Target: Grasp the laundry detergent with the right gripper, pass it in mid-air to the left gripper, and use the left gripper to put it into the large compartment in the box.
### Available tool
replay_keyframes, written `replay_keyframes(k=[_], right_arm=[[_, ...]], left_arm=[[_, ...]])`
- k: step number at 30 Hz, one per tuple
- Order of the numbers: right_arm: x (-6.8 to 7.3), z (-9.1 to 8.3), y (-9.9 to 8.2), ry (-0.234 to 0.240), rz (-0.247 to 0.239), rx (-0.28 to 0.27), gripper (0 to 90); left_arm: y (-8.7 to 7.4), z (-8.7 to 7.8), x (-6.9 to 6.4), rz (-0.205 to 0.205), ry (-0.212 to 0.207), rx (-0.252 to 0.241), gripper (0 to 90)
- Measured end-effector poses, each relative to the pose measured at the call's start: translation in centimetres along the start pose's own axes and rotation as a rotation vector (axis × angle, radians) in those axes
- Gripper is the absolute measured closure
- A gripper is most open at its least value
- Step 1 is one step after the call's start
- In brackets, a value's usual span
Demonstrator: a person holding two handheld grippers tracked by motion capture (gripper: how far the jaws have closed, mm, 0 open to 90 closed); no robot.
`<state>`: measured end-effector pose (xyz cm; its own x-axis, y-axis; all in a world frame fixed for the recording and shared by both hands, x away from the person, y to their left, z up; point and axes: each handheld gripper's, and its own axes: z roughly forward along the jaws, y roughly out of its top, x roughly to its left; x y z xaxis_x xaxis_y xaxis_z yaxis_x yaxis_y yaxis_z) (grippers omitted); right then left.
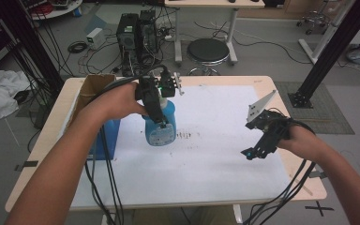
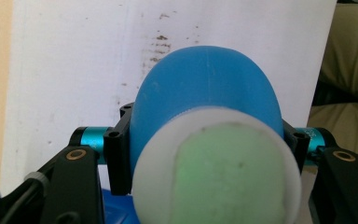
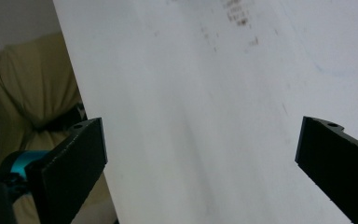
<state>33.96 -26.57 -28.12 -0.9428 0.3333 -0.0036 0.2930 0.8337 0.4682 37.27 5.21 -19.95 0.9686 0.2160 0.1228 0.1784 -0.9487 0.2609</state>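
The right gripper (image 1: pixel 255 149) is sitting nearest to the person, at about 4 o'clock on the white sheet (image 1: pixel 215 154). Its jaws are standing wide apart with nothing between them. In the right gripper view there is just bare white sheet between the two black jaws, with a few dark specks farther up. This hand is doing no work right now.

A bit farther away, near the middle and toward 10 o'clock, the left gripper (image 1: pixel 161 123) is squeezing the blue bottle (image 1: pixel 160 124). The jaws are pressing on both sides of the bottle, near its neck, just below its white top (image 2: pixel 216 177). The bottle's bottom seems to be resting on the sheet or hanging just over it; from above it is hard to say which.

Behind the bottle, at 11 o'clock, a brown cardboard box (image 1: pixel 91 89) is standing at the table's edge with a blue thing (image 1: pixel 108 138) beside it.

So the grabbing part is looking done. What is left, I think, is carrying the bottle where it belongs, setting it down and letting go.
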Motion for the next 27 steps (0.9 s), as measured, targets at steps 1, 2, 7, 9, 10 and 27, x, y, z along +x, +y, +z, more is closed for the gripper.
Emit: replay_keyframes(k=[1,2,7,9,10,27], right_arm=[[0.0,0.0,0.0,0.000,0.000,0.000,1.0],[-0.1,-0.6,-0.6,-0.031,-0.011,0.025,1.1],[-0.3,-1.8,-1.8,-0.055,-0.069,0.086,1.1],[-0.3,-2.2,-2.3,-0.042,-0.085,0.107,1.1],[-0.3,-2.2,-2.4,-0.035,-0.089,0.112,1.1],[-1.5,-2.4,-2.6,-0.035,-0.065,0.120,1.1]], left_arm=[[0.0,-0.2,0.1,-0.008,0.005,0.000,38.0],[-0.1,-0.6,0.3,-0.017,0.011,0.005,38.0],[-0.6,-2.4,1.0,-0.071,0.024,-0.004,38.0],[-0.8,-3.4,1.3,-0.092,0.032,-0.005,38.0],[-1.0,-4.2,1.6,-0.113,0.039,-0.006,38.0],[-4.5,-11.5,4.0,-0.303,0.148,-0.045,38.0]])
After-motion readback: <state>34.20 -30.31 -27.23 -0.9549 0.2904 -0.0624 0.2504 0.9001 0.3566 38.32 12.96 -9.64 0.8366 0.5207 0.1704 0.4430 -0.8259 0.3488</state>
